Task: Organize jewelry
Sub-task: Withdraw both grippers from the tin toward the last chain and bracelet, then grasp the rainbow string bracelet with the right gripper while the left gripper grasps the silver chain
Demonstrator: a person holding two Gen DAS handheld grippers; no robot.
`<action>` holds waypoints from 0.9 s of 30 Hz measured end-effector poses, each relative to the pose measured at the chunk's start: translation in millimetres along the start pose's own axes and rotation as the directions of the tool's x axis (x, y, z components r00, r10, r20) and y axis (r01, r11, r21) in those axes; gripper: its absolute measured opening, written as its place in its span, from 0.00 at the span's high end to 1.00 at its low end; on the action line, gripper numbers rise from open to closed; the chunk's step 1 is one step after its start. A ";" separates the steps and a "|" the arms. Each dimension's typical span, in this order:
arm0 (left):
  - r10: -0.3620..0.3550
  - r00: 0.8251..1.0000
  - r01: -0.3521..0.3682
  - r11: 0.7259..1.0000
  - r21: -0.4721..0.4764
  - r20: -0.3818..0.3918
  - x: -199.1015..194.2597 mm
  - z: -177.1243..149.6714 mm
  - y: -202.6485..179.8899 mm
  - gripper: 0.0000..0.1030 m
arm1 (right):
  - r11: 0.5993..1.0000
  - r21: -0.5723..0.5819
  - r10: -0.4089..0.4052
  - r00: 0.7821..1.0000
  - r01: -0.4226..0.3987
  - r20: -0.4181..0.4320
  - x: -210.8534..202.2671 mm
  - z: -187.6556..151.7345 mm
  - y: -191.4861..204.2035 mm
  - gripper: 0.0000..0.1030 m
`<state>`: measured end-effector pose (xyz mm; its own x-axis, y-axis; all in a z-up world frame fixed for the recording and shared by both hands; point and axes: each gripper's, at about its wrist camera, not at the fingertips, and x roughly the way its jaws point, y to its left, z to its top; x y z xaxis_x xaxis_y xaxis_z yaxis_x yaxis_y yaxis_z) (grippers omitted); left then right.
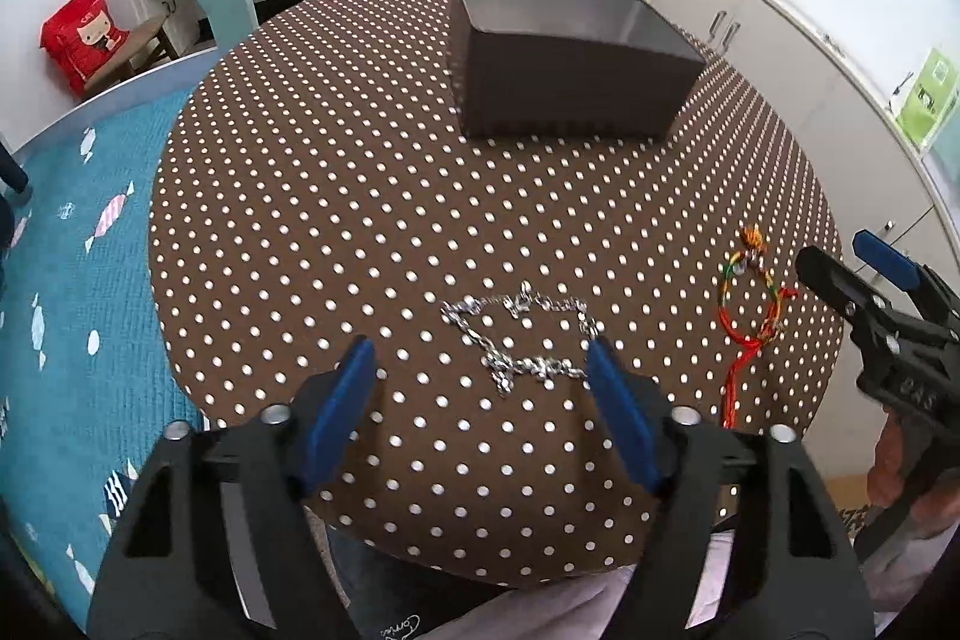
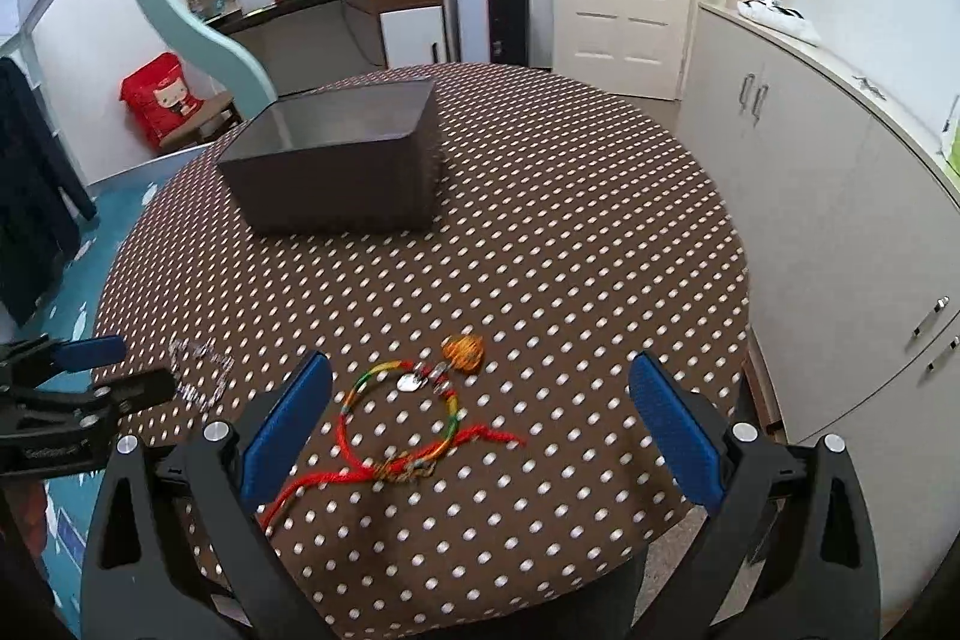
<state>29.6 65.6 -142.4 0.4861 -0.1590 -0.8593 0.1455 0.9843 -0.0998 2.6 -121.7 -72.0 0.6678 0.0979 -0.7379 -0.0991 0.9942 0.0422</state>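
Two pickups pending on the dotted desk [image 1: 360,196], nothing in the box [image 1: 570,40] yet as far as visible (floor of it hidden). Left gripper [image 1: 480,364] apart and empty, chain [image 1: 519,340] lying loose just ahead between the fingers; right gripper [image 2: 480,400] spread wide, empty, above the cord bracelet [image 2: 399,418]. Best lowered until the pads straddle a bunched stretch of chain, not a single strand, then closed gently. Same for the bracelet: pinch across the knotted side, avoid the loose red tails, lift straight, carry to the box.
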 end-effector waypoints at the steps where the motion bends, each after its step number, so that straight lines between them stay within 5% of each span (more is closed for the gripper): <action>1: 0.000 1.000 0.000 1.000 0.005 -0.009 2.3 -1.8 -1.9 0.39 | 1.000 -0.002 0.001 1.000 -0.001 -0.003 1.3 -1.7 0.7 0.07; 4: 0.036 0.999 -0.036 0.999 0.023 -0.012 7.1 -4.5 -9.2 0.49 | 1.000 -0.013 -0.005 1.000 0.005 -0.010 3.0 -9.4 4.5 0.07; 8: 0.058 0.998 -0.058 0.997 0.044 0.001 10.7 -4.0 -14.6 0.80 | 0.999 -0.036 -0.020 1.000 0.020 -0.013 6.5 -16.7 7.0 0.07; 10: 0.048 0.999 -0.048 0.997 0.056 -0.003 10.3 -4.8 -14.7 0.86 | 1.000 -0.028 -0.010 1.000 0.009 -0.021 9.1 -19.7 5.2 0.07; 27: -0.006 1.000 0.005 1.000 0.015 0.010 4.8 11.8 -11.6 0.87 | 0.998 -0.068 0.009 1.000 -0.011 -0.030 31.6 -3.0 6.9 0.43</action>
<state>40.4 52.5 -139.4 0.4937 -0.1652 -0.8538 0.1610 0.9822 -0.0970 20.8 -111.9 -97.0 0.6444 0.1056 -0.7574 -0.1565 0.9877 0.0045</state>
